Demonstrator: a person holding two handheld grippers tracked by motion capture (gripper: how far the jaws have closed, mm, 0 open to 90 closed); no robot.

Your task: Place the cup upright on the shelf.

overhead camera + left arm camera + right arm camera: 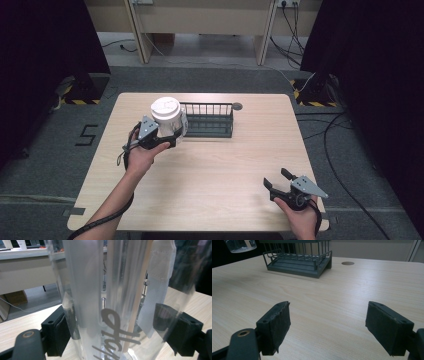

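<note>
- The left gripper is at the left of the bench, held up by the person's left hand, with its jaws closed on the sides of a clear plastic cup.
- In the left gripper view the cup stands between the two black jaws; its wall is see-through with grey lettering low down, and long pale pieces stand inside it, though I cannot tell what they are.
- From the high view the cup has a white lid on top and sits just beside the left end of a dark wire rack.
- The rack stands on the far middle part of the bench, with a small round hole in the bench just right of it.
- The right gripper is at the near right of the bench in the person's right hand; its jaws are spread wide and hold nothing, with bare wood between them in the right gripper view.
</note>
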